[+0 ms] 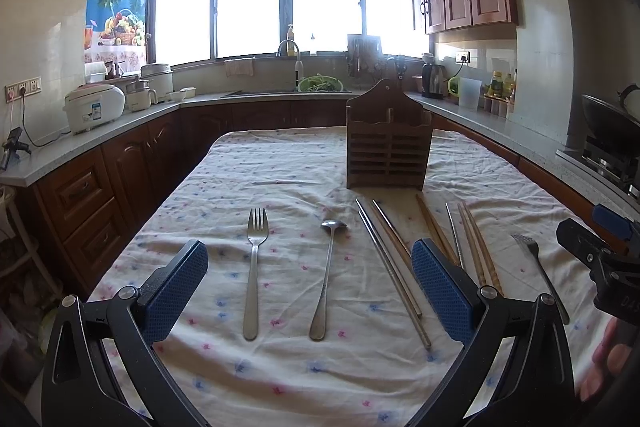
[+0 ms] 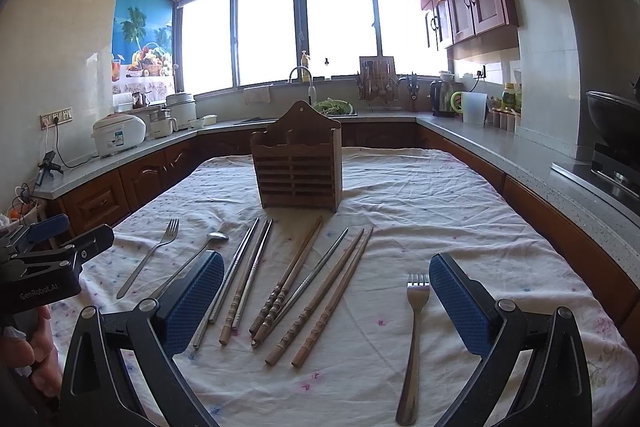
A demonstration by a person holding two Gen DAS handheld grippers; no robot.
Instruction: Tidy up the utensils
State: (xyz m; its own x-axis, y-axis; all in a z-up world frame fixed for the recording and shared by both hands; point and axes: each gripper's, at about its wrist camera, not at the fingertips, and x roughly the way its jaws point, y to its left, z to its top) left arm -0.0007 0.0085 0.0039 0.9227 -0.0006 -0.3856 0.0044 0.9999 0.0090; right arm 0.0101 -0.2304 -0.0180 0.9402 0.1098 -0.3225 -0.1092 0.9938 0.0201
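Observation:
A slatted wooden utensil holder stands upright, empty, at the far middle of the cloth-covered table. In front of it lie a fork, a long-handled spoon, metal chopsticks, wooden chopsticks and a second fork. My left gripper hovers open over the first fork and the spoon. My right gripper hangs open above the chopsticks and the second fork, holding nothing.
Kitchen counters with rice cookers, a sink, a kettle and a stove ring the table on three sides. A person's hand grips the left tool; fingers show at the right tool.

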